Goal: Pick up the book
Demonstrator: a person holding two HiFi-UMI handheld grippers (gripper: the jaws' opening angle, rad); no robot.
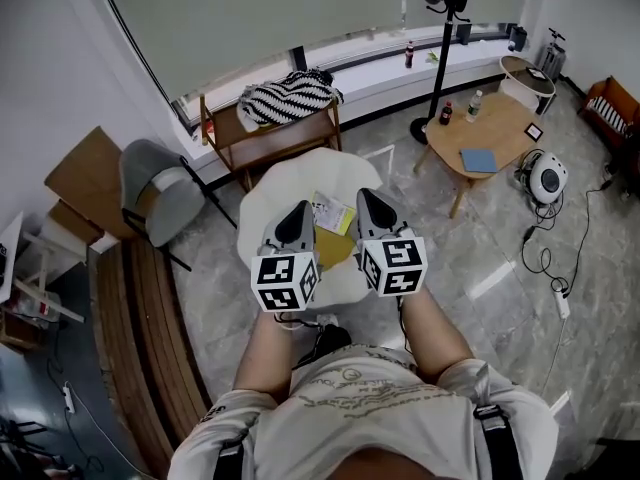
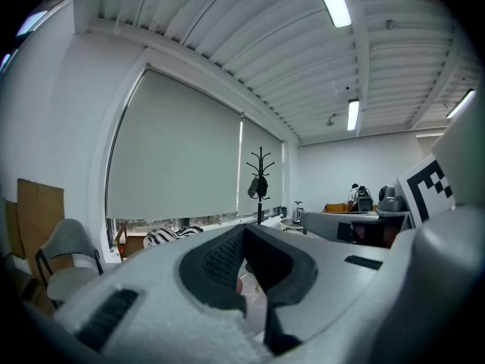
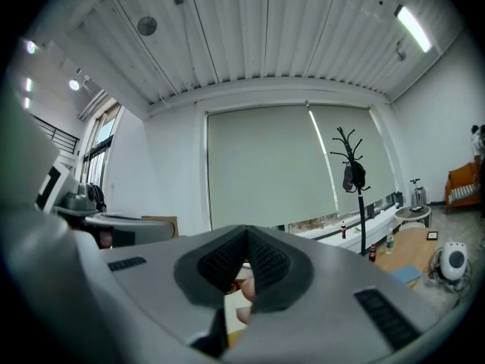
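A yellow book (image 1: 333, 249) lies on the round white table (image 1: 268, 193), with a white and yellow leaflet (image 1: 333, 212) just beyond it. In the head view my left gripper (image 1: 296, 209) hovers over the table at the book's left edge, jaws together and nothing between them. My right gripper (image 1: 366, 195) hovers at the book's right edge, its jaws also together and empty. Both point away from me, about level. The left gripper view shows its dark jaw pads meeting at the tip (image 2: 244, 230); the right gripper view shows the same (image 3: 244, 235). The grippers' bodies hide parts of the book.
A wooden bench (image 1: 285, 133) with a striped cushion (image 1: 290, 96) stands behind the table, a grey chair (image 1: 160, 183) at the left. To the right are a round wooden table (image 1: 505, 118) with a blue book (image 1: 478, 160), a coat stand (image 1: 445, 28), and cables on the floor.
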